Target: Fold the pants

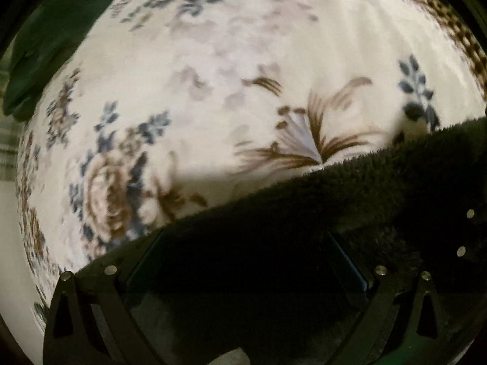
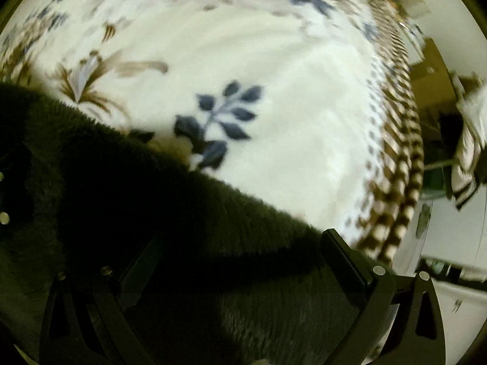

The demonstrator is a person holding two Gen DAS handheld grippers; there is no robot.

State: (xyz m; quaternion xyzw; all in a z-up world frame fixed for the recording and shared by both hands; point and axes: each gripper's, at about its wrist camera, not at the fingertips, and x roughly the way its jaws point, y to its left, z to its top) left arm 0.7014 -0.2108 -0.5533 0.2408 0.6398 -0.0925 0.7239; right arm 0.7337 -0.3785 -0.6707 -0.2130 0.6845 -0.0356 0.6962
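Dark fuzzy pants (image 1: pixel 334 200), white floral blanket (image 1: pixel 213 76)

Bright light washes out the blanket (image 1: pixel 231 70) in both fisheye views; its prints smear with motion blur, edges curve, and the dark pants (image 2: pixel 188 243) sit in deep shadow.

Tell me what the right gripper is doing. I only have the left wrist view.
Observer: The right gripper is open, with the pants lying between its fingers.
Operator: Is it close to an edge?
Observer: Yes. The blanket has a checked border just right of that gripper.
Operator: Anything past that border?
Observer: A striped cloth hangs beyond it, blurred.
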